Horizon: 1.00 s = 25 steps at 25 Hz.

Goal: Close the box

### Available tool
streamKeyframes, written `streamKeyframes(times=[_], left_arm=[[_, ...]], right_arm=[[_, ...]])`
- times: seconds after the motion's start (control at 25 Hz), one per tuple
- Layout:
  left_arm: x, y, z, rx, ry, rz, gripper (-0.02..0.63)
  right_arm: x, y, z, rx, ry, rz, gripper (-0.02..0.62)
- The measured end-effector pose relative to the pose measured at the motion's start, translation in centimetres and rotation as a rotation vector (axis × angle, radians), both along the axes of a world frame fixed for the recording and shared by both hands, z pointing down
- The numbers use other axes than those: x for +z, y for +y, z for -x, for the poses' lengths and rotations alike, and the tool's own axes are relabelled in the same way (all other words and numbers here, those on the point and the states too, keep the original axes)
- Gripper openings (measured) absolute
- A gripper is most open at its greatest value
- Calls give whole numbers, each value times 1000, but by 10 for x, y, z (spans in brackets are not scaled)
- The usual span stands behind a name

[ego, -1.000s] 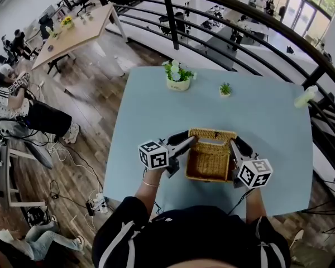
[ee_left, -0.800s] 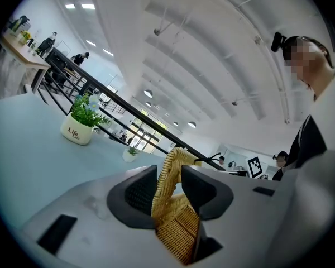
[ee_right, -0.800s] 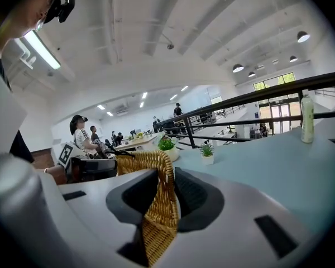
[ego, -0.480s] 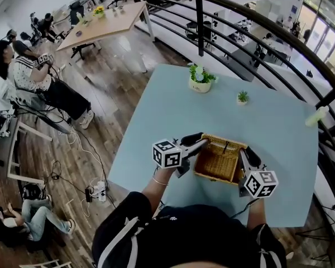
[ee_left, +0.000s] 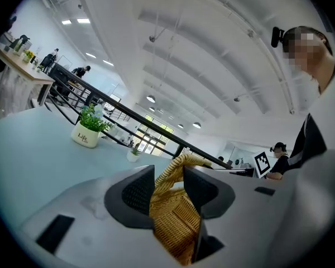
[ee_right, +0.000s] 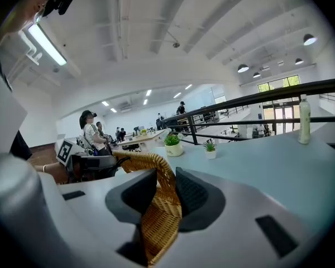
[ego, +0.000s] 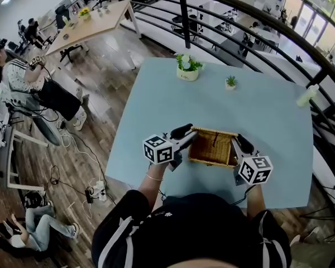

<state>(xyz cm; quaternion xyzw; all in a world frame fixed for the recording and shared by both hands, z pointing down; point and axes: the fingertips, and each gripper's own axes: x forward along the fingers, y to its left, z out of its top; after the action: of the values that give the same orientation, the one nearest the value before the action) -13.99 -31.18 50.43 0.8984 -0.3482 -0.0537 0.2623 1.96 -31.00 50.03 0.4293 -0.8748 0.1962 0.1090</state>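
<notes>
Head view: the wicker box (ego: 213, 148) sits near the front edge of the light-blue table (ego: 257, 99), with bare top beyond it. The left gripper (ego: 188, 133) and right gripper (ego: 237, 143) flank it.

Left gripper view: the jaws, just opening, stand loose around the wicker side.

Right gripper view: the jaws pinch the other side, and a railing (ee_right: 268, 97) runs behind.

You wore a black top (ego: 190, 228) with white stripes down the sleeves, and a thin bracelet (ego: 151, 178) behind the left hand-held gripper (ego: 185, 133). That one and the right hand-held gripper (ego: 238, 142) had pale grey bodies, dark ribbed pads (ee_left: 135, 188) and white cubes (ego: 158, 149) printed with black square markers.
</notes>
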Motion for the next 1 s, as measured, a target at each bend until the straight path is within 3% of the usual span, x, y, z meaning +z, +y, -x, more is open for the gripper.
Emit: streamKeyframes(times=[0.4, 1.0], left_arm=[[6, 22, -2, 6, -53, 3, 152], [27, 61, -4, 0, -8, 86, 153]], right_arm=[[4, 26, -4, 14, -15, 23, 104], [23, 62, -2, 10, -37, 78, 101]])
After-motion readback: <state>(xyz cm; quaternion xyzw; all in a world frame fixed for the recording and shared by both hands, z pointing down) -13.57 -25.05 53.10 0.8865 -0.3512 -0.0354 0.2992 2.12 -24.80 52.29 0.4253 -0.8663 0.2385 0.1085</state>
